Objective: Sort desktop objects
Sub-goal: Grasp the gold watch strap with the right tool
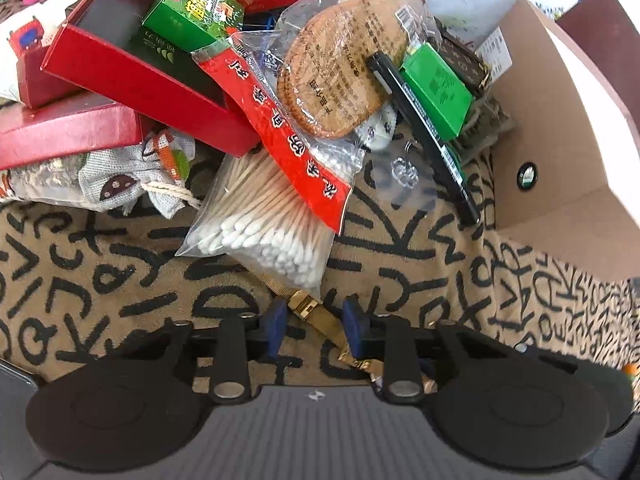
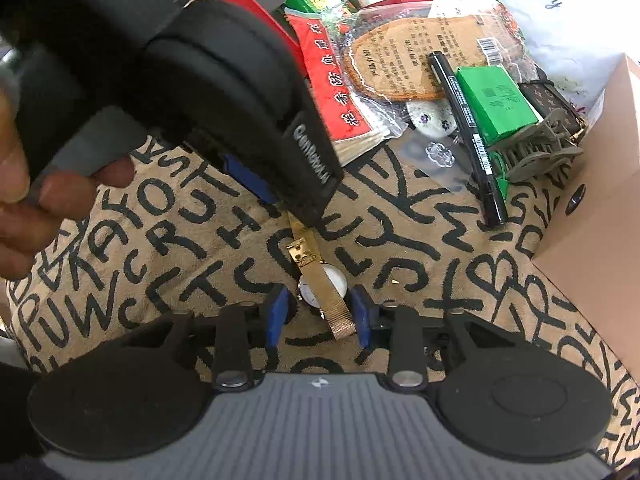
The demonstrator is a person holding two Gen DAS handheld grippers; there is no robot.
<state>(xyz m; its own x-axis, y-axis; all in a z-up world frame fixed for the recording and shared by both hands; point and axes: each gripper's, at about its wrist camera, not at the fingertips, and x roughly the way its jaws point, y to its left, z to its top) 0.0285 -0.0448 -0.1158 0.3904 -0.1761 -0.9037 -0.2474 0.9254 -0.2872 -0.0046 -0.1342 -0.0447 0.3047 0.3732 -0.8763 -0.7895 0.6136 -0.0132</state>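
My right claw (image 2: 318, 312) stands wide, blue fingers either side of the gold mesh-strap watch (image 2: 323, 285) on the lettered cloth (image 2: 420, 264). My left claw (image 1: 314, 322), also wide, straddles the strap clasp (image 1: 304, 303). Beyond: cotton-swab bag (image 1: 264, 216), black marker (image 2: 466, 136); cardboard box (image 2: 596, 216) bounds the right edge.

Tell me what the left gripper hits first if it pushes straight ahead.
The gold watch strap already lies between the open left gripper; past it, likely the bag of cotton swabs, though depth is uncertain.
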